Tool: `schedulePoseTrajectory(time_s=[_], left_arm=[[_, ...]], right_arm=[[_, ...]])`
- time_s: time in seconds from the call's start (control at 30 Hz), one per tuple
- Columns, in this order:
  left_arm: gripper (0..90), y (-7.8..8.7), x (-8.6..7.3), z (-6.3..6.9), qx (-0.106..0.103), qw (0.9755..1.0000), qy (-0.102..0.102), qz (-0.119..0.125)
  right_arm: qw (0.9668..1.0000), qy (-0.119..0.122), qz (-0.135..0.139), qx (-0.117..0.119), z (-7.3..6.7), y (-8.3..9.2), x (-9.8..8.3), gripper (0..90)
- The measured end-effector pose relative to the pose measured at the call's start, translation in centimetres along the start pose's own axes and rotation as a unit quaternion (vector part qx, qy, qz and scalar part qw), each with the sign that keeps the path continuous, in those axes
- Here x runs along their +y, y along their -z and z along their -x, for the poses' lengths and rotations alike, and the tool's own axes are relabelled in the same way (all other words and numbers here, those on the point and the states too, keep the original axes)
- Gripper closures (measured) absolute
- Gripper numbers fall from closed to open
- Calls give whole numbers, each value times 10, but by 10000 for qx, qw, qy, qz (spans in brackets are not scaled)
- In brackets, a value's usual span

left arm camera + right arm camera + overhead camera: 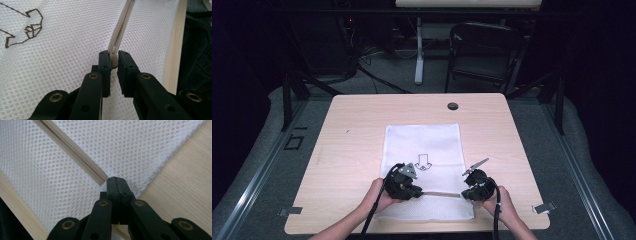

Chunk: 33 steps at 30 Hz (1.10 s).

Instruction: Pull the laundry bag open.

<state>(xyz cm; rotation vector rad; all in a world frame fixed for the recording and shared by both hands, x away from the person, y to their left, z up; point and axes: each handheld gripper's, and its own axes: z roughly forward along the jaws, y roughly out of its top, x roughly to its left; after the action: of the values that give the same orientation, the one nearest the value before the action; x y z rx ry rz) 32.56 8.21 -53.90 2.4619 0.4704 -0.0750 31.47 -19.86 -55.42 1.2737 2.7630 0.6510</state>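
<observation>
Mesh of a white bag lies flat on the near half of the wooden table, and its beige zipper is stretched level between the two grippers, its long axis running from hand to hand across the bag's near end. The zipper's small ribbed pull is pinched between the nearly closed jaws of the left gripper, so the tape runs straight away from them toward the right gripper. There the jaws are pressed fully together on the zipper's far end at the bag's right edge, judged to anchor it for a slide along that line.
</observation>
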Motion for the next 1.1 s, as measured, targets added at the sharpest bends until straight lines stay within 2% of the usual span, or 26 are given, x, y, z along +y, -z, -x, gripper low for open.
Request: schedulePoseTrajectory(time_s=[0.03,0.4,0.53,0.67,0.7,0.73,0.77,0.87,0.97,1.1], left_arm=[[814,0,-1,-1,-48,10000,25,11],[814,7,-9,-2,65,10000,13,-14],[814,11,-14,-4,29,9999,133,38],[813,15,-17,-5,83,9999,137,7],[813,15,-18,-6,21,9999,147,29],[813,15,-18,-5,77,9999,137,17],[813,15,-19,-6,46,9999,157,34],[813,16,-19,-6,71,9999,99,-16],[814,18,-21,-7,65,9998,181,16],[813,22,-25,-8,85,9998,191,27]], right_arm=[[10000,-3,3,4,0,0,0,900],[10000,-28,28,12,-1,0,0,900],[10000,-30,25,0,-1,0,0,900],[10000,-22,4,-15,0,0,0,900],[10000,-18,2,-16,0,0,0,900],[10000,-19,3,-12,0,0,0,900],[10000,-14,1,-11,0,0,0,900],[10000,-17,5,-12,0,0,0,900],[10000,-42,1,-10,0,0,0,900],[10000,-91,23,27,0,0,0,900]])
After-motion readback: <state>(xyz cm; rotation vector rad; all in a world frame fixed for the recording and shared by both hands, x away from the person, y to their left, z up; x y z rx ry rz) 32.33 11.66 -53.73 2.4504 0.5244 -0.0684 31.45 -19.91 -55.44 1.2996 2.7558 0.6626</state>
